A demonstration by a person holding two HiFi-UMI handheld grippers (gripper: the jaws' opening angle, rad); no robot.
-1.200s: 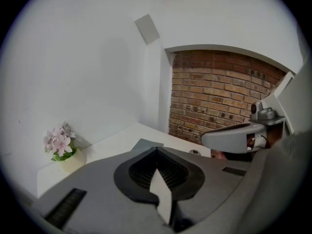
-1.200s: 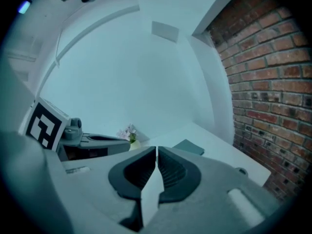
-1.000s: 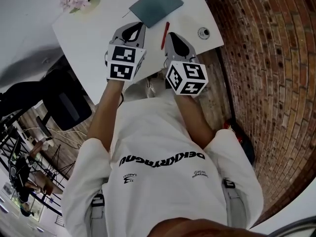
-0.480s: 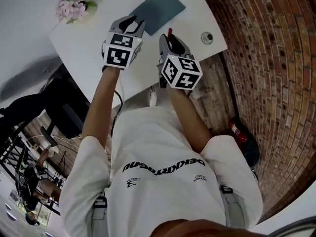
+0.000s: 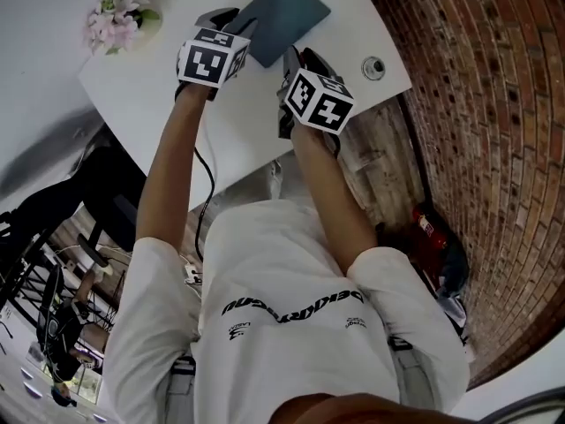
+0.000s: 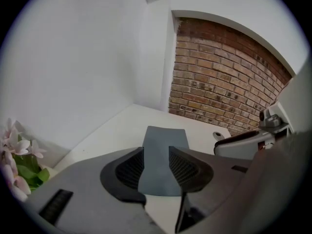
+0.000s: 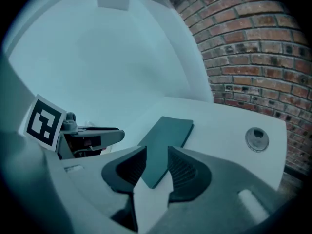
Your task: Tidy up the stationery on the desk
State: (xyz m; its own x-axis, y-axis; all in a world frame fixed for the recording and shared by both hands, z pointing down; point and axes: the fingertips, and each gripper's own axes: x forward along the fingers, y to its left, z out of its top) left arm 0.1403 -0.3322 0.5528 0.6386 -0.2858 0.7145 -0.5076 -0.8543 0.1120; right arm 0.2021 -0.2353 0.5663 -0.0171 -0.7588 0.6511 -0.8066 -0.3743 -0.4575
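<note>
Plainly, the notebook [image 5: 284, 14] [image 6: 165, 136] [image 7: 169, 130] is a thin, closed rectangle with a plain slate-teal cover, lying flat on the far part of the white desk [image 5: 168, 91] and skewed to its edges. The left gripper [image 5: 228, 20] [image 6: 156, 152] has its jaws apart with nothing clamped; the notebook shows through the gap, just ahead. The right gripper [image 5: 298, 58] [image 7: 157, 152] is likewise spread and empty, pointed at the notebook's near corner. A round grommet [image 5: 373, 66] [image 7: 257, 138] sits in the desk to the right, and pink flowers [image 5: 115, 25] [image 6: 14, 155] stand at its far left. A red brick wall [image 5: 477, 104] [image 6: 219, 91] meets a white wall [image 6: 73, 57].
</note>
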